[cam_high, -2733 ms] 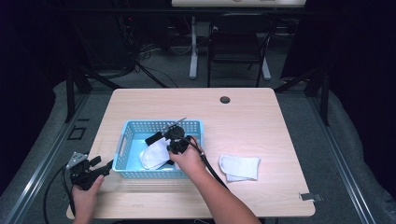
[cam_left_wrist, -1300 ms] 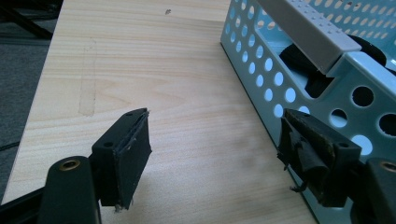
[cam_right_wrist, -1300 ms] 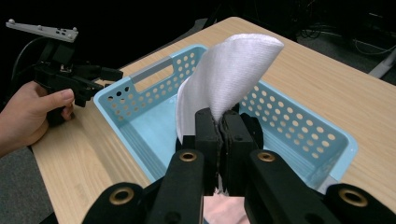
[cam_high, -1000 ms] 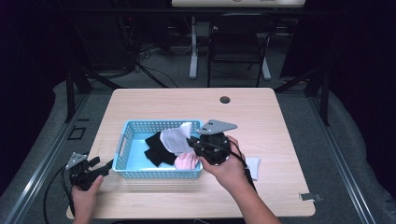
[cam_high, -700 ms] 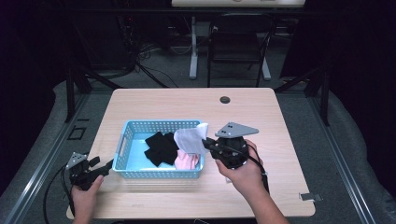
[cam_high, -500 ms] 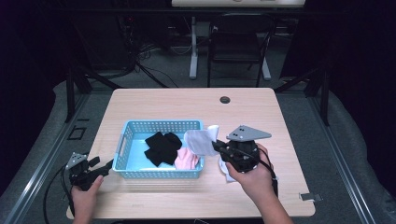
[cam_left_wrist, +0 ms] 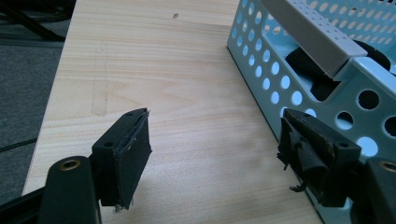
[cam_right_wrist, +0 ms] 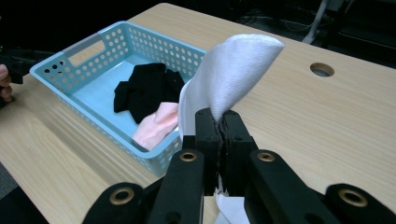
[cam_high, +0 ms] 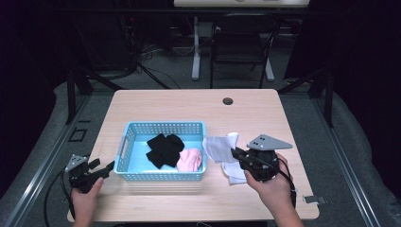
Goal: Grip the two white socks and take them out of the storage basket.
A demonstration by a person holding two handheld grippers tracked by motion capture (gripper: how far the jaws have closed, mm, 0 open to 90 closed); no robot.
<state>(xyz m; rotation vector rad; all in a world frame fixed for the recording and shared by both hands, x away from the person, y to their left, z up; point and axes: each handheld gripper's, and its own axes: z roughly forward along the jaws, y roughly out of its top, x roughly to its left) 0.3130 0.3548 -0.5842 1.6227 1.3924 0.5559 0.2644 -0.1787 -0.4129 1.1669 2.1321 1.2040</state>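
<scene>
- White sock (cam_right_wrist: 233,74) is pinched between the closed jaws of the right gripper (cam_right_wrist: 222,123), which clamps it near one end so the rest hangs free; I judge this is how it gets carried out of the basket without dragging the other clothes along.
- From the high view, the sock (cam_high: 218,147) hangs above the bare tabletop just to the right of the blue basket (cam_high: 163,126), past its right wall, with the right gripper (cam_high: 235,153) a little further right.
- Under that gripper lies another white piece of cloth (cam_high: 233,171) flat on the table (cam_high: 198,101); it looks to me like a pile being started there, and the held sock seems bound for it.
- The left gripper (cam_high: 108,167) sits at the basket's left end with its jaws wide apart and nothing between them; in the left gripper view one jaw is right against the perforated wall (cam_left_wrist: 299,93), probably to keep the basket from sliding.
- A black garment (cam_high: 163,147) and a pink one (cam_high: 190,160) lie in the basket, touching each other, near its right half.
- The sock itself looks soft and knitted, plain white, with a rounded closed end standing up above the jaws and a flatter part drooping on the basket side.
</scene>
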